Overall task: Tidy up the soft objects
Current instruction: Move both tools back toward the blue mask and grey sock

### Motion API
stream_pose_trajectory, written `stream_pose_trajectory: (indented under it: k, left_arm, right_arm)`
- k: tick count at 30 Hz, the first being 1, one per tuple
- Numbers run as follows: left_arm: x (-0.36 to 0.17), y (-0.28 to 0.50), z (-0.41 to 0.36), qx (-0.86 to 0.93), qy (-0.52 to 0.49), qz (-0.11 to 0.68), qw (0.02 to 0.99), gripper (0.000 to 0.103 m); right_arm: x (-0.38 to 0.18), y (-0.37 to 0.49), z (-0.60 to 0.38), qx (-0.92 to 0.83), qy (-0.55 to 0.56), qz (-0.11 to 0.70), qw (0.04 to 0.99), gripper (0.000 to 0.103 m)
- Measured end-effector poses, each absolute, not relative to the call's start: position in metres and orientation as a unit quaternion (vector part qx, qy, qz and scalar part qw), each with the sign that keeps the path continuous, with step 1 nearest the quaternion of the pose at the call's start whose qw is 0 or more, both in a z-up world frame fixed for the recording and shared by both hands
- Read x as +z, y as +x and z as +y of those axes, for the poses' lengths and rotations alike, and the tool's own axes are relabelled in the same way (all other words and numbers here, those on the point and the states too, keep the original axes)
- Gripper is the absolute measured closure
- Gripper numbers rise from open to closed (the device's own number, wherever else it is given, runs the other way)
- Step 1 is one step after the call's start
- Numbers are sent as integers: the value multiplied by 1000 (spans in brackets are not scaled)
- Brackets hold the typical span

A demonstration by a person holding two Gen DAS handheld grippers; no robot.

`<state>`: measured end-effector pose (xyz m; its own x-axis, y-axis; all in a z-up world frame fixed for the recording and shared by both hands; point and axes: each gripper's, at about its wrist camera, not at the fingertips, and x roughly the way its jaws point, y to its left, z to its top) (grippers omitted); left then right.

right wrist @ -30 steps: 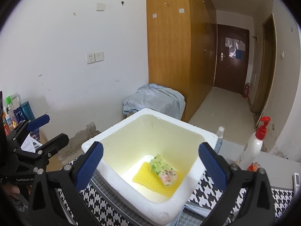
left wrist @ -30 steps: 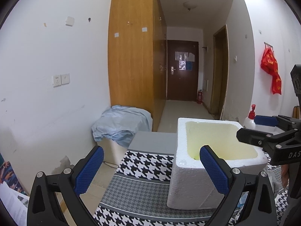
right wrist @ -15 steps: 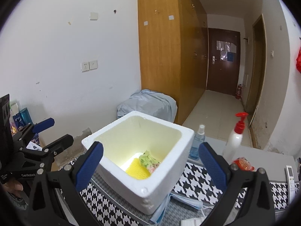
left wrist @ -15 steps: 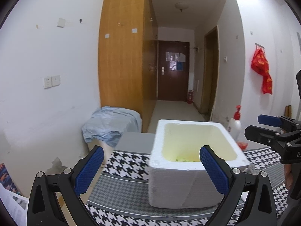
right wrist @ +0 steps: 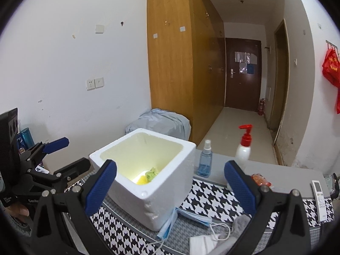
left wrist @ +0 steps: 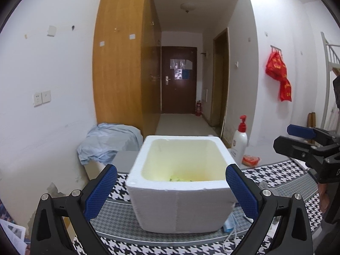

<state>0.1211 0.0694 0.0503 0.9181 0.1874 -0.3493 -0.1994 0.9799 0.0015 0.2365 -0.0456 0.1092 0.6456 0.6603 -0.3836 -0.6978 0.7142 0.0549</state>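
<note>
A white foam box stands on the houndstooth cloth. Inside it lie a yellow sponge and a green wrapped packet. A blue face mask, a white mask and a grey sock lie on the cloth by the box's right corner. My left gripper is open and empty, in front of the box. My right gripper is open and empty, back from the box. Each gripper also shows in the other's view, the right and the left.
A blue spray bottle, a red-capped pump bottle, a red snack packet and a white remote stand right of the box. A bin draped in blue cloth sits by the wardrobe. Papers and bottles lie at left.
Both grippers have drawn back from the box and stay open. The box now sits centred in the left view, and masks and a sock have come into the right view.
</note>
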Motion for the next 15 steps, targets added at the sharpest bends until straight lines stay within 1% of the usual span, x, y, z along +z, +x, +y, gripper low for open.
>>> stream_pose_trajectory:
  k: [15]
  left_arm:
    - [47,118,32,56,-19,171,983,1]
  right_arm:
    - [99,226,-86,355,-38,192,914,1]
